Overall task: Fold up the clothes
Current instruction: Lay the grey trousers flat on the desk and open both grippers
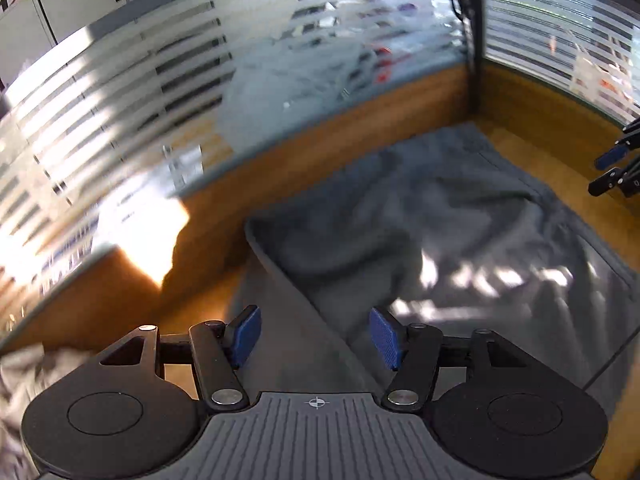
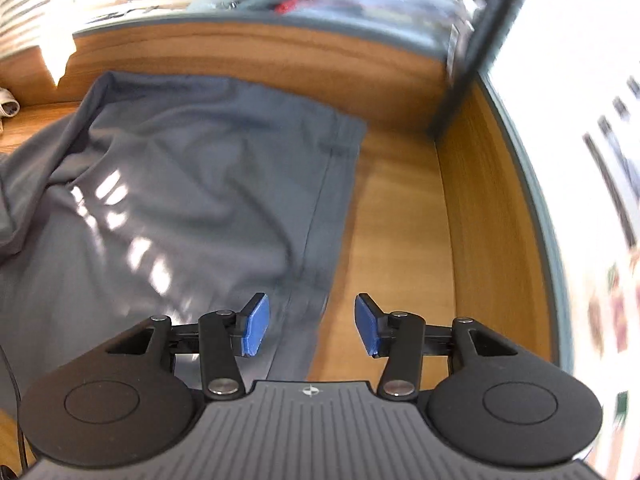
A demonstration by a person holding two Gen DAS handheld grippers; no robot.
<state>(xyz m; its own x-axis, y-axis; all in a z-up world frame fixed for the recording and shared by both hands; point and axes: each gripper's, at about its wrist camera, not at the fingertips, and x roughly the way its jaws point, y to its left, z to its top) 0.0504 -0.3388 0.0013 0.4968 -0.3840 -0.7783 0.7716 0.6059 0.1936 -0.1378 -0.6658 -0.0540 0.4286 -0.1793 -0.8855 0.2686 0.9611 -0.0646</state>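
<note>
A grey garment [image 1: 440, 220] lies rumpled on the wooden desk [image 1: 532, 160], with a fold running along its left side. My left gripper [image 1: 316, 336] is open and empty, just above the garment's folded left edge. In the right wrist view the same garment [image 2: 192, 184] is spread flat, its hemmed right edge running down toward me. My right gripper [image 2: 312, 324] is open and empty above that right edge, with one blue pad [image 2: 256, 326] over the cloth and the other over bare wood. The right gripper also shows at the far right of the left wrist view [image 1: 608, 168].
The desk [image 2: 400, 220] is boxed in by wooden partitions with frosted striped glass [image 1: 160, 100] at the back and right. A dark post [image 1: 474, 40] stands in the corner. Light crumpled fabric [image 1: 16, 392] lies at the lower left. A white object [image 2: 8, 106] sits at the left.
</note>
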